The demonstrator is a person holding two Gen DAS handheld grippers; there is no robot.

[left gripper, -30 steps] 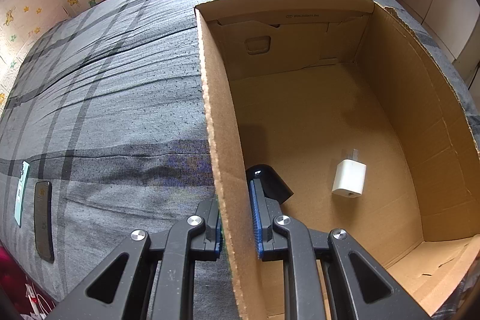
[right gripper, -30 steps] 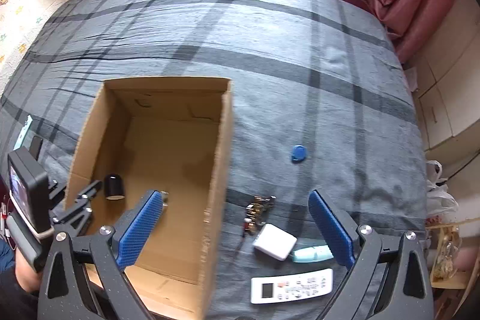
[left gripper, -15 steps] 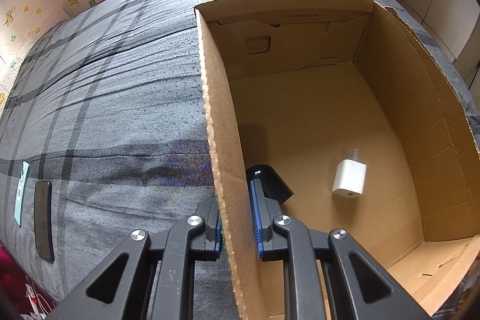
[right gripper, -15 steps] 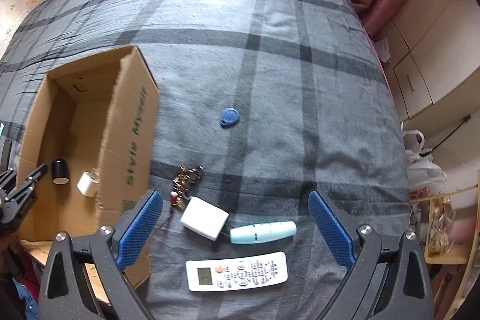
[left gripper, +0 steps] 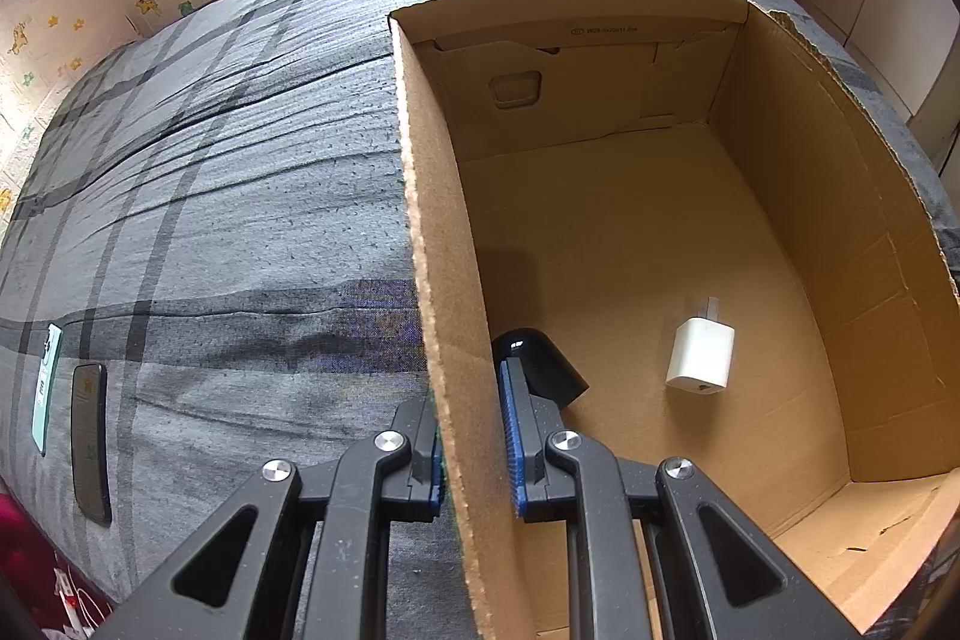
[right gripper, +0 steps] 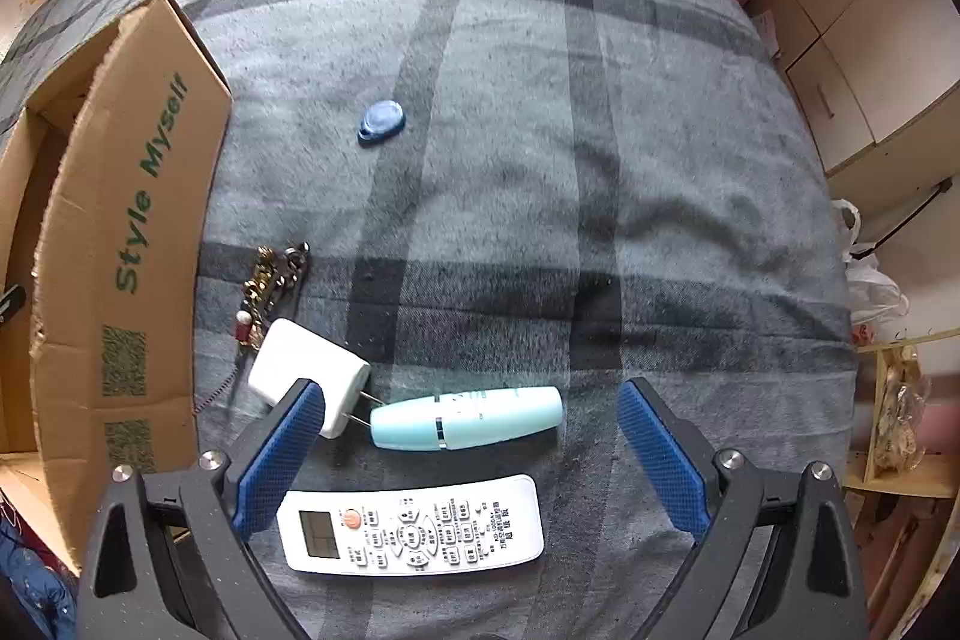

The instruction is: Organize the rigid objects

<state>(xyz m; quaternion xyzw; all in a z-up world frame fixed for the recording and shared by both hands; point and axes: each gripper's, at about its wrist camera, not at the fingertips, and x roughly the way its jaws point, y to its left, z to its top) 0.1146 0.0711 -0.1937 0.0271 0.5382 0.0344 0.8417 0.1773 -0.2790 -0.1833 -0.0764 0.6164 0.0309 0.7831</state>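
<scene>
My left gripper (left gripper: 471, 430) is shut on the left wall of the open cardboard box (left gripper: 432, 244), one finger outside and one inside. On the box floor lie a black cap-like object (left gripper: 543, 361) and a small white charger (left gripper: 699, 361). My right gripper (right gripper: 471, 451) hangs open above the grey plaid bed, over a light blue tube (right gripper: 468, 421) and a white remote control (right gripper: 414, 523). Left of the tube lies a white power adapter (right gripper: 303, 370), partly behind my left finger. A bunch of keys (right gripper: 270, 283) and a blue oval tag (right gripper: 381, 121) lie farther up.
The box (right gripper: 132, 244) stands at the left of the right wrist view, printed with green letters. A dark phone (left gripper: 90, 451) and a mint card (left gripper: 45, 388) lie on the bed (left gripper: 210, 220) left of the box. White cupboards (right gripper: 864, 58) and a plastic bag (right gripper: 870, 280) are beyond the bed's right edge.
My right gripper has moved away from the box to the right and down, so the tube and the remote now sit between its open fingers. The left gripper has kept still.
</scene>
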